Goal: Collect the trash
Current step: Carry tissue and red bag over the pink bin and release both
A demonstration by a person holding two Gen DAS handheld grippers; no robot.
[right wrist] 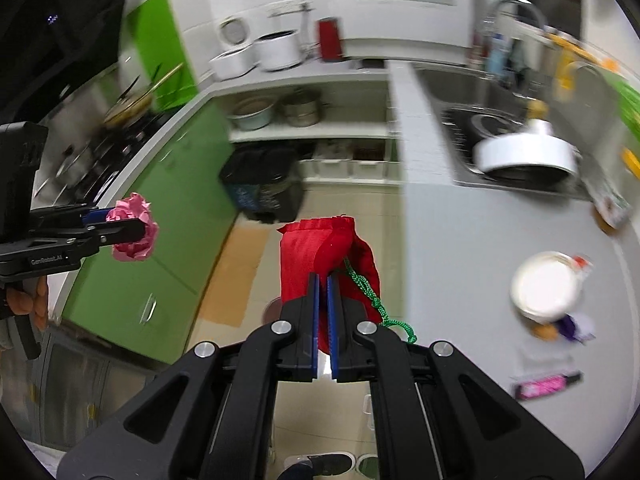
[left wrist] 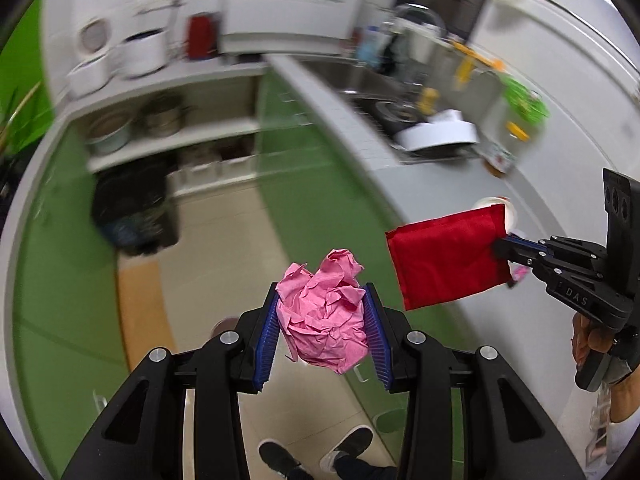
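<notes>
**Both tongs loaded over the kitchen floor**

Your left gripper (left wrist: 324, 316) is clamped on one ball of crumpled pink paper (left wrist: 326, 312), its blue pads pressed into both sides of the wad. Your right gripper (right wrist: 323, 280) has its jaws pinched nearly together on one red cloth pouch (right wrist: 320, 260), which has a green braided drawstring (right wrist: 370, 300) trailing down its side. That makes two pieces of trash in the air, one per tong, both held above the tiled floor between the green cabinets (right wrist: 168, 216).

The paper is creased and bunched into a rough lump. The pouch is smooth, bright red and folded flat.

Beyond them, one black bin (right wrist: 262, 188) stands on the floor below the open shelves. On the grey counter (right wrist: 460, 240) to the right lie one round white lid (right wrist: 546, 286) and one small pink-and-black wrapper (right wrist: 546, 386).
</notes>
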